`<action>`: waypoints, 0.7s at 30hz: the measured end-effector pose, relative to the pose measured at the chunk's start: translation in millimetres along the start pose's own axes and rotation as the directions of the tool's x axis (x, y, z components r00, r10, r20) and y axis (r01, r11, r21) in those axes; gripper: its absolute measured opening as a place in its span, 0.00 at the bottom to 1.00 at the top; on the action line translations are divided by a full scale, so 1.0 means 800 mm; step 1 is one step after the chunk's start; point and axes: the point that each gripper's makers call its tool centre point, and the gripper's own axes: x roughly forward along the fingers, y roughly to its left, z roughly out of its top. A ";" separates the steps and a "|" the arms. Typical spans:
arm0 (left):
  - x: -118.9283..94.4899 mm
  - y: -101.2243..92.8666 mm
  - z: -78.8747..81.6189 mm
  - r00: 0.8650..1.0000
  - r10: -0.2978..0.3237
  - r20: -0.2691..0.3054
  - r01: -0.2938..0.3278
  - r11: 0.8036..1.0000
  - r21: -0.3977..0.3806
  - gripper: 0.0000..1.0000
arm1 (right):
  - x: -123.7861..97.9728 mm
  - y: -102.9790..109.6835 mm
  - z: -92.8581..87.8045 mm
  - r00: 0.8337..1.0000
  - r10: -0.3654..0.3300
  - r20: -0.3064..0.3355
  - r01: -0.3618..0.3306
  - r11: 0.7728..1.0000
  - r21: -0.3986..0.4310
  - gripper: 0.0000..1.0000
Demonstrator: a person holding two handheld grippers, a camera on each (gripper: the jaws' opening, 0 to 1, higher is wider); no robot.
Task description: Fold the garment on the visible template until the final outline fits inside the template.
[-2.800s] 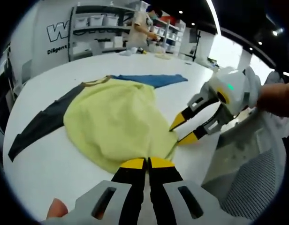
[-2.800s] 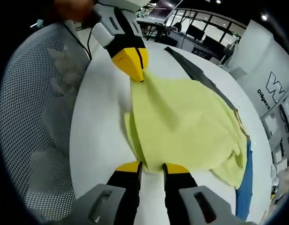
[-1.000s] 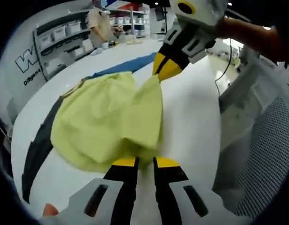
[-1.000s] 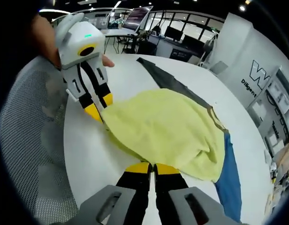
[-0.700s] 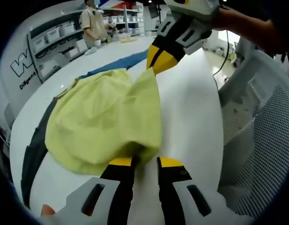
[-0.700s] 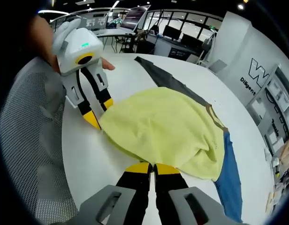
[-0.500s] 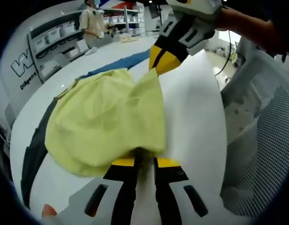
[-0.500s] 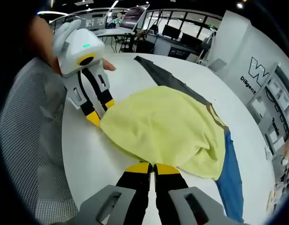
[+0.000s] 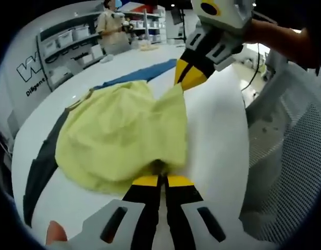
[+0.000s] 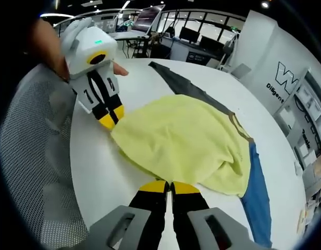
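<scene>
A pale yellow garment point(image 9: 119, 135) point(image 10: 186, 143) lies bunched on the white round table point(image 9: 218, 140), over a dark grey and blue template point(image 9: 43, 156) point(image 10: 257, 198) that sticks out past it on both sides. My left gripper point(image 9: 161, 180) is shut on the garment's near edge. In the right gripper view that same left gripper point(image 10: 111, 121) pinches the hem at the cloth's left. My right gripper point(image 10: 170, 185) is shut on the near edge too; in the left gripper view this right gripper point(image 9: 187, 79) holds a raised corner of the cloth at the upper right.
A perforated white chair back point(image 9: 291, 172) point(image 10: 30, 172) stands close beside the table edge. Shelves with bins and a person point(image 9: 111, 23) stand beyond the table's far side. Desks and monitors point(image 10: 197, 39) line the room's back.
My left gripper's jaws, slightly apart before, have closed on the garment's near edge. The right gripper stays shut on its corner, and the cloth has shifted only slightly.
</scene>
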 end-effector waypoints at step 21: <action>-0.087 0.013 -0.010 0.995 0.036 0.088 -0.026 0.994 -0.103 0.00 | 0.001 0.048 -0.012 0.995 0.089 -0.035 -0.090 0.996 -0.023 0.00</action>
